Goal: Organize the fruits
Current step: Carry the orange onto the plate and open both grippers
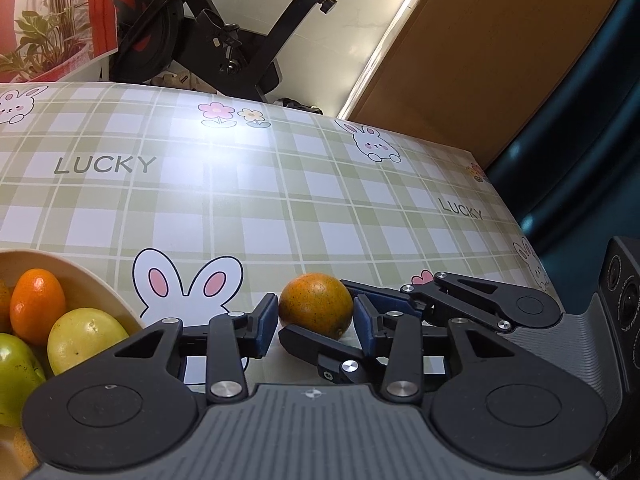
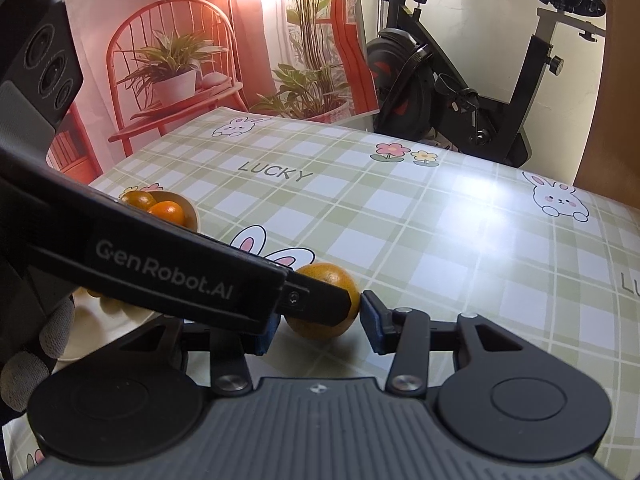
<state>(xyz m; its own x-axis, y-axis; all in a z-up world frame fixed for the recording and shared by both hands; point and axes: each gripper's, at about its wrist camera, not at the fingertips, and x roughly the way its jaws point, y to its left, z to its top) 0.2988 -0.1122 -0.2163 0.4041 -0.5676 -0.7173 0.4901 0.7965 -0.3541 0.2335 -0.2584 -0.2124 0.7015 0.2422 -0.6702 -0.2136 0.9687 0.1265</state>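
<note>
A round, speckled orange fruit (image 1: pixel 316 304) is seen resting on the green-and-white checked worktop (image 1: pixel 280 200), just right of the pale beige bowl (image 1: pixel 100 280) that already carries an orange tangerine (image 1: pixel 37 304), a yellow fruit (image 1: pixel 86 338) and a green one (image 1: pixel 16 364).

The left hand-held gripper (image 1: pixel 316 318) is set right around the lone fruit: its blue pads (image 1: pixel 267 316) stand on either side of it, partly open, the left pad looking close to the skin or touching it, the right pad (image 1: pixel 363 320) just beside it. A firm squeeze cannot be confirmed from this view, and the fruit looks to be sitting on the worktop rather than lifted.

The right hand-held gripper (image 2: pixel 320 322) is crowded in on the same fruit (image 2: pixel 332 312) from the near right. Its jaws are also partly open; the right pad (image 2: pixel 370 320) is right at the fruit's flank, contact not certain, while the left pad (image 2: pixel 266 330) is mostly hidden under the black finger of the left tool (image 2: pixel 320 296), which is laid across the front of the fruit.

The fruit is near-round, so no long axis is offered to align with; it lies dead ahead of both tools, at the fingertips. The left tool is judged the better placed, being nearer the bowl, which lies to the left. The coming move is judged to be a close, a lift and a short carry leftward. A risk is noted: two sets of fingers meeting on one fruit.
</note>
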